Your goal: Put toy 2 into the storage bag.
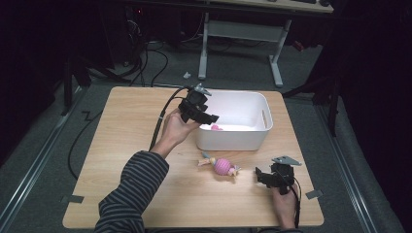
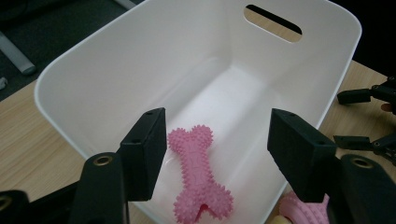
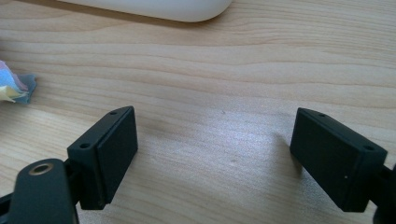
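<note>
So the left gripper point(image 1: 210, 118) hangs over the near-left corner of the white bin point(image 1: 252, 99), pointing down into it, jaws apart with nothing pinched between them. The pink bone point(image 2: 200, 175) lies flat on the bin floor right below those jaws, near the bin's left wall, not touching either pad. The bin sits on the far half of the wood table point(image 1: 121, 145), right of centre. Over on the near right, the right gripper point(image 1: 261, 177) sits low over bare tabletop, jaws wide apart and empty. Between the two, just near of the bin, there's a pink ball toy point(image 1: 221, 166) with colourful tails lying on the table, well clear of both grippers.
</note>
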